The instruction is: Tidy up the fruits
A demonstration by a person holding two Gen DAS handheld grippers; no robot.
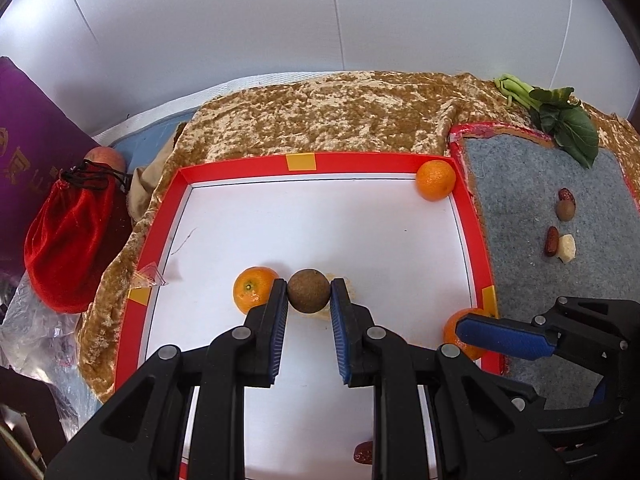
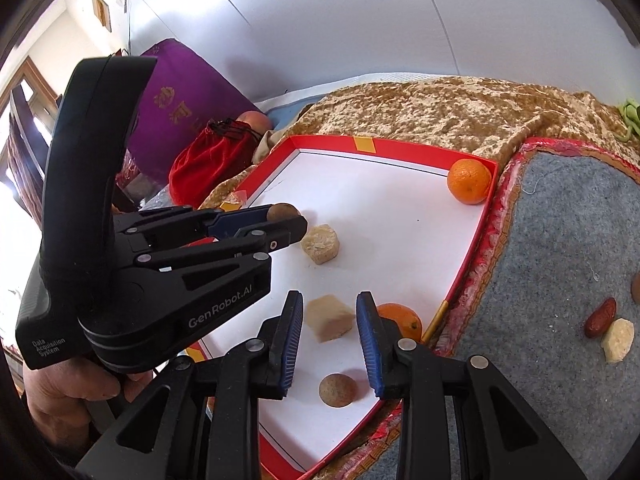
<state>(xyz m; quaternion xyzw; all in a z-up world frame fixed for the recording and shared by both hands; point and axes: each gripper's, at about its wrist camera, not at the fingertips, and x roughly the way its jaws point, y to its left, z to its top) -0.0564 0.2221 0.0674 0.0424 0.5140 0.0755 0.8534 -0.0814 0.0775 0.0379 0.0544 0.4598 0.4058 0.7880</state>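
Note:
A shallow white tray with a red rim holds the fruit. My left gripper is shut on a small brown round fruit just above the tray floor, beside an orange. Another orange sits in the far right corner. My right gripper is shut on a pale yellowish chunk low over the tray's right side. One of its fingers crosses a third orange by the rim. A second pale chunk and a brown ball lie on the tray.
Right of the tray, a grey felt mat carries red dates, a brown ball and a pale chunk. Leafy greens lie at its back. A red pouch, an apple and a purple box stand left. A hand holds the left gripper.

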